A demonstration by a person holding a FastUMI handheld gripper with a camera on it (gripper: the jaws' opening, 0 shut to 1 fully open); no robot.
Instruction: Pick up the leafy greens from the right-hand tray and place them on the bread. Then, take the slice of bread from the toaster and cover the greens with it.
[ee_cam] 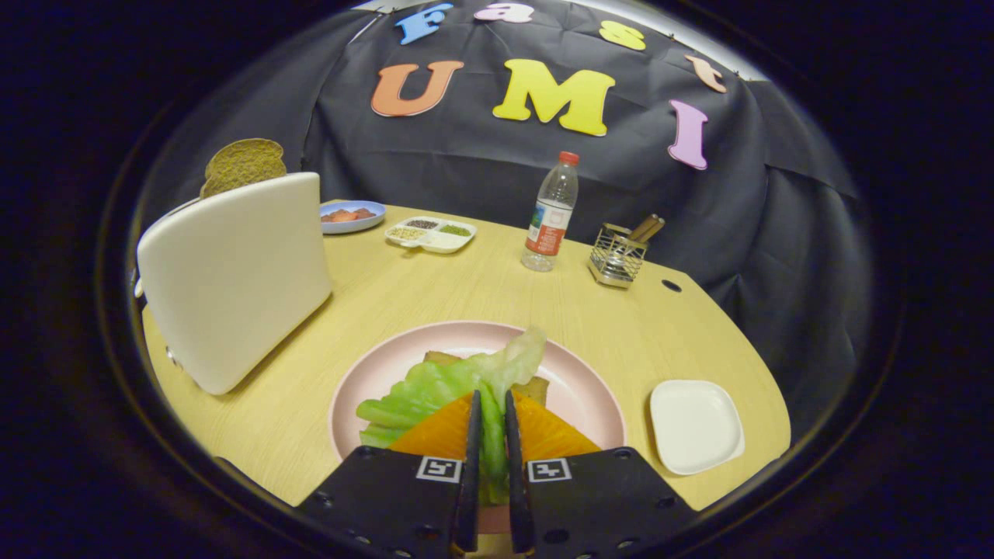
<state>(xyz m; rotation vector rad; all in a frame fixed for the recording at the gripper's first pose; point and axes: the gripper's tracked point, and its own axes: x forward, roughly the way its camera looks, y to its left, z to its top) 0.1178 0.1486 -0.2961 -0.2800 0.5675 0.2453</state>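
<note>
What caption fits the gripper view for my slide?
Hand-held gripper shut on leafy greens over bread on the pink plate; toaster beside holds another slice.

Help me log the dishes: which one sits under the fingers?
The pink plate, holding bread and greens pinched by the gripper; the white dish sits beside it.

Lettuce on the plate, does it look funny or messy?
A little. The lettuce lies crooked over the bread, one end hanging onto the pink plate. The tool is pinching it.
</note>
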